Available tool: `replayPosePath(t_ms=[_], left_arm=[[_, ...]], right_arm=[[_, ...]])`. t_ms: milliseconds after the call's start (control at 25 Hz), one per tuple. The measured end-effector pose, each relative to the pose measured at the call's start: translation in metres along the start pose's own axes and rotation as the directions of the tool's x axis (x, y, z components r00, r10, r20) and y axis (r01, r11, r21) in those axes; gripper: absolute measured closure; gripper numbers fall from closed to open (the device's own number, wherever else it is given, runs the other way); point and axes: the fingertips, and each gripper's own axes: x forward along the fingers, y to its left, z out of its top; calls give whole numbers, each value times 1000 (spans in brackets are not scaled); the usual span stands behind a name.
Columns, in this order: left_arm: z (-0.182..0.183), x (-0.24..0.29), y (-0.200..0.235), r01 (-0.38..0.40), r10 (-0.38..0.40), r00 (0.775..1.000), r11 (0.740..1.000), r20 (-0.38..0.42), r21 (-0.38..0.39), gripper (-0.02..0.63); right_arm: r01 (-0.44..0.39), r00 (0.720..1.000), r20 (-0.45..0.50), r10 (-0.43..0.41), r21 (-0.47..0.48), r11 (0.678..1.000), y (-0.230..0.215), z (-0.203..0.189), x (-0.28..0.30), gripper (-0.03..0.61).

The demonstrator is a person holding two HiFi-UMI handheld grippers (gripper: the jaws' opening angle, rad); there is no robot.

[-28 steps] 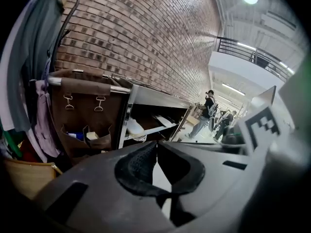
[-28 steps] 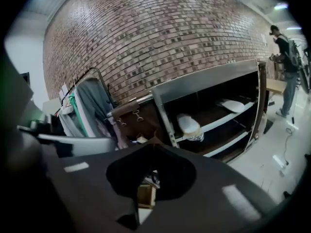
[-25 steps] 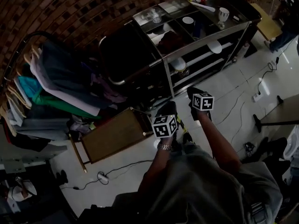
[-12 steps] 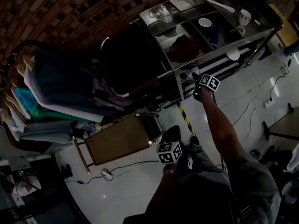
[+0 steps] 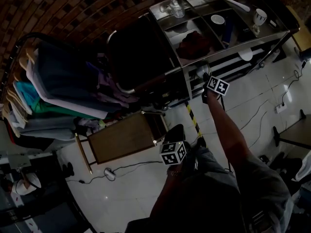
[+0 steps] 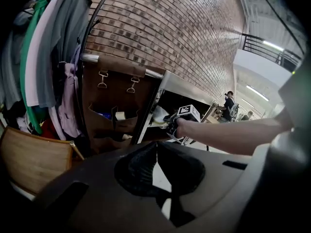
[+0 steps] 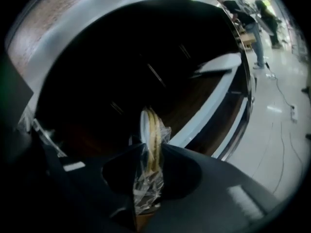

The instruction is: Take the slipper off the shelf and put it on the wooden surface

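Slipper [image 7: 151, 130] in clear wrap stood on edge at the lower shelf [image 7: 194, 103] of the metal cart [image 5: 218, 50], between the right gripper's [image 7: 148, 147] closing jaws, whose pads already pressed the wrap. The left gripper [image 6: 156, 147] was clenched on nothing, near the wooden table [image 5: 121, 140]. Cart-top compartments held a glass [image 5: 177, 6], a red cloth [image 5: 194, 40], a bowl [image 5: 217, 19] and a cup [image 5: 260, 16]; a clothes rack [image 5: 58, 81] stood left of the cart, against a brick wall [image 5: 73, 8], with cables on the pale floor [image 5: 136, 198].
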Motion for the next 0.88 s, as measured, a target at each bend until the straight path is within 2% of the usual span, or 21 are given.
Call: replayPosePath(t_ms=[120,280,480,640,760,880], left_arm=[[7,-4,-12,10,-11,1000,1000,16,27,606],[15,-6,-36,40,-42,999,997,33,62,606],[9,-10,-73,82,-87,995,992,40,97,606],[-21,-23,-87,82,-84,996,991,19,106,606],[-39,-44,-86,71,-73,997,990,16,120,606],[-42,-70,-67,37,-42,998,994,51,104,606]], right_arm=[[-16,1000,24,19,-120,993,9,2,-36,514],[-6,1000,4,7,-220,975,-2,-21,-95,517],[-8,1000,-17,3,-272,962,-22,-49,-170,517],[-9,998,-56,-11,-341,940,-39,-77,-213,517],[-2,998,-62,-24,-389,921,-48,-94,-246,517],[6,997,-63,-33,-382,924,-45,-116,-277,517]])
